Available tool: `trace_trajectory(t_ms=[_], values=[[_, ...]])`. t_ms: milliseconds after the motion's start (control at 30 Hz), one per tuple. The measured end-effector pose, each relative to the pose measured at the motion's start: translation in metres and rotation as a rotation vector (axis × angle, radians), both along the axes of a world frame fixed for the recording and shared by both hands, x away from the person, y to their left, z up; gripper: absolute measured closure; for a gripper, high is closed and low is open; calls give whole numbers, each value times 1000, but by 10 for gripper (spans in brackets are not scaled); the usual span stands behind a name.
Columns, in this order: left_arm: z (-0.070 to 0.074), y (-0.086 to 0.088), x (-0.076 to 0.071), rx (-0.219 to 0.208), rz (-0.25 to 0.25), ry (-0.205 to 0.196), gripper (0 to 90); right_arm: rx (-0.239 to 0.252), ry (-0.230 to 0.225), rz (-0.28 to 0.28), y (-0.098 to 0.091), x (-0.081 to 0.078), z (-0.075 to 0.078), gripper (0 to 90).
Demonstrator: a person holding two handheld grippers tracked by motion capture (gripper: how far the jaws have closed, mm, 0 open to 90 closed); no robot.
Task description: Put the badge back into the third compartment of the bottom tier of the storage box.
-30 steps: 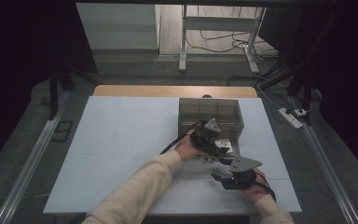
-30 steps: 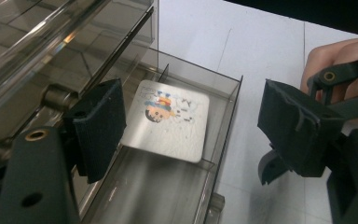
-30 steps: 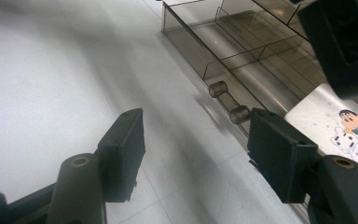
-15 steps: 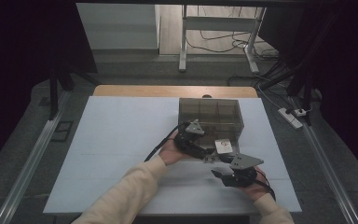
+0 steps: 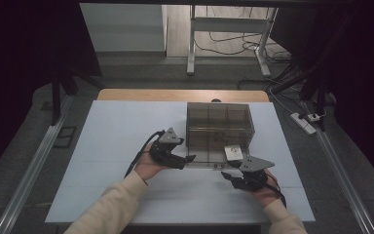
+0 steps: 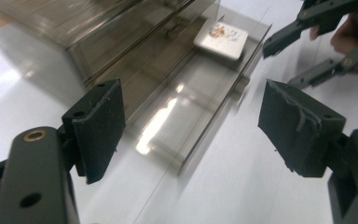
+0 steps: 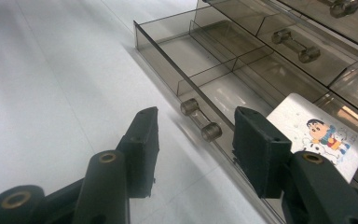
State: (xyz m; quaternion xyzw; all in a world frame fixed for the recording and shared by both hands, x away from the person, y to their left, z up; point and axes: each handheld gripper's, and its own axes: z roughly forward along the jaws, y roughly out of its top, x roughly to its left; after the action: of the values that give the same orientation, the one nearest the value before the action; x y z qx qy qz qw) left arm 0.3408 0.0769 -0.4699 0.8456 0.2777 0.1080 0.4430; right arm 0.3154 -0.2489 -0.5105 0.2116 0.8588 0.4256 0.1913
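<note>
A smoky clear drawer cabinet (image 5: 219, 122) stands on the white table. Its lowest drawer (image 5: 207, 158) is pulled out toward me. A white cartoon card (image 5: 233, 152) lies in the drawer's right compartment (image 7: 318, 133) (image 6: 221, 35). My left gripper (image 5: 187, 158) is at the drawer's left end, open (image 6: 191, 107) with nothing between its pads. My right gripper (image 5: 227, 175) sits just in front of the drawer. Its jaws (image 7: 195, 128) have just been closing and stand either side of the drawer's bar handle (image 7: 200, 120), which lies at their tips, untouched.
The white table top (image 5: 117, 131) has wide free room left of the cabinet. Upper drawers with similar handles (image 7: 294, 45) are shut. A wooden edge (image 5: 175, 95) runs behind the table, with a power strip (image 5: 304, 122) on the floor to the right.
My left gripper has moved left, away from the drawer's right compartment, uncovering the card lying there. The right gripper stayed in place and its jaws narrowed.
</note>
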Motion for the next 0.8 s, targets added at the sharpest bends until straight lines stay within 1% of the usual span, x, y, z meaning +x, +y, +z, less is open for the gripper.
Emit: trace_trajectory(t_ms=[133, 333, 500, 667, 733, 800], values=[[-3, 18, -7, -3, 33, 5, 221, -3, 4, -9, 1, 1, -1, 512], [-7, 45, -17, 7, 94, 15, 208, -6, -4, -9, 1, 2, 1, 532], [-12, 64, -25, 8, 146, 25, 180, -4, -4, -9, 1, 2, 1, 540], [-19, 83, -37, 10, 185, 33, 171, -5, -8, -13, 0, 2, 2, 545], [-22, 90, -41, 9, 201, 40, 166, -3, -9, -14, 0, 2, 2, 555], [-25, 97, -46, 11, 216, 46, 158, -3, -10, -16, 0, 3, 2, 586]])
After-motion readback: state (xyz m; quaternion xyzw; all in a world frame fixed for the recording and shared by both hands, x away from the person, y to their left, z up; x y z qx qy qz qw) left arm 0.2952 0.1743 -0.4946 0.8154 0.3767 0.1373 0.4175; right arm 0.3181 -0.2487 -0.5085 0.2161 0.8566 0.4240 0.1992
